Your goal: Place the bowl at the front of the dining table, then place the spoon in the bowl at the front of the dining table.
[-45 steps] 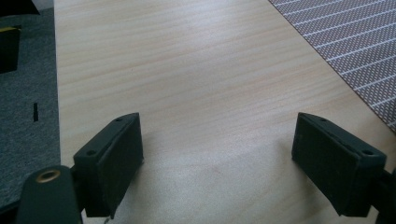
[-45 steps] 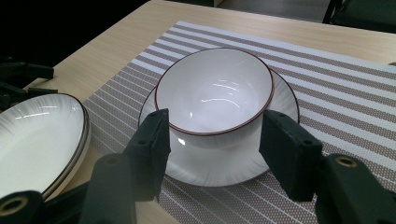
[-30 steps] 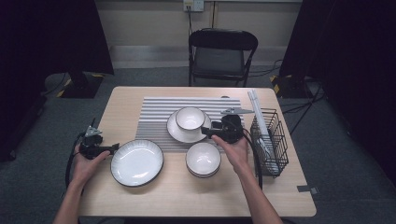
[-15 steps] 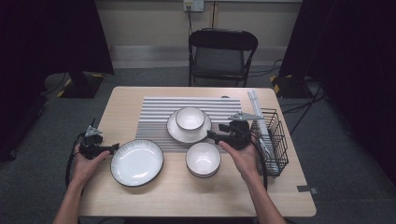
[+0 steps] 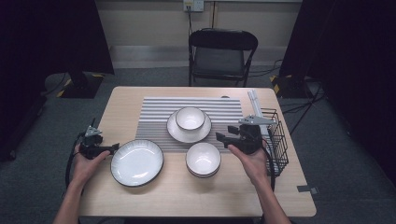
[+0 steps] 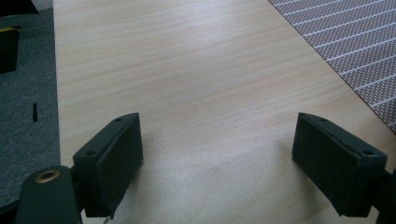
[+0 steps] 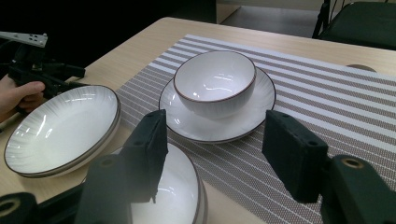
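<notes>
The right claw (image 5: 223,138) has its jaws wide apart with nothing in them, waiting beside the near bowl (image 5: 203,159) on the table so it can grab the rim.

On the counter (image 5: 140,196), a small bowl (image 5: 190,118) sits on a saucer (image 5: 175,133) atop the striped mat (image 5: 154,116). Nearer lie a wide plate (image 5: 137,162) and another bowl (image 5: 203,158). The right tongs (image 5: 220,137) hover open beside a wire basket (image 5: 279,144); the left tongs (image 5: 113,147) rest just beside the plate.
</notes>
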The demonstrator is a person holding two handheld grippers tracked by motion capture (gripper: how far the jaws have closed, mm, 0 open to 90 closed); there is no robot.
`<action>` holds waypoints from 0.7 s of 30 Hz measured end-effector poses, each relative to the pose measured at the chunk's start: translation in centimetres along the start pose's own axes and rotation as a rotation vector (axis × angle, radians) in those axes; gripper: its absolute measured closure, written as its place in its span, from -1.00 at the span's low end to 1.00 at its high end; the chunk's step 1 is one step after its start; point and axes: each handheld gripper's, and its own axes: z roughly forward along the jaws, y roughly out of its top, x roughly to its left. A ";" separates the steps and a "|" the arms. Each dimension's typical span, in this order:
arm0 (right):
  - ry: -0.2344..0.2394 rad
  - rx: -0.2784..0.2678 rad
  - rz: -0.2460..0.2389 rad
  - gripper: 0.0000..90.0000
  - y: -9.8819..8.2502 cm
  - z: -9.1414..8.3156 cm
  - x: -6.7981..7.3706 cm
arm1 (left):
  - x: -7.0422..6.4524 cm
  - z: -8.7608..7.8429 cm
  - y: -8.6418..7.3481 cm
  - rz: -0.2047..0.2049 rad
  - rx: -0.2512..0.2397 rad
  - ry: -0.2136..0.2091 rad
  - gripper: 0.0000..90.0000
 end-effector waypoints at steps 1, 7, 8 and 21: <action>-0.001 0.004 0.001 -0.11 -0.1 -0.1 0.0 | 0.0 0.0 0.0 0.001 -0.001 0.000 -0.65; 0.007 -0.002 0.008 -0.12 -0.2 -0.9 -0.3 | 0.0 0.0 0.0 0.001 0.000 0.000 -0.65; 0.006 -0.003 0.008 -0.12 -0.2 -1.1 -0.3 | 0.0 0.0 0.0 0.000 0.000 0.001 -0.65; -0.013 -0.025 0.032 -0.09 -0.5 -3.4 -1.3 | 0.0 0.0 0.0 0.002 -0.001 0.000 -0.65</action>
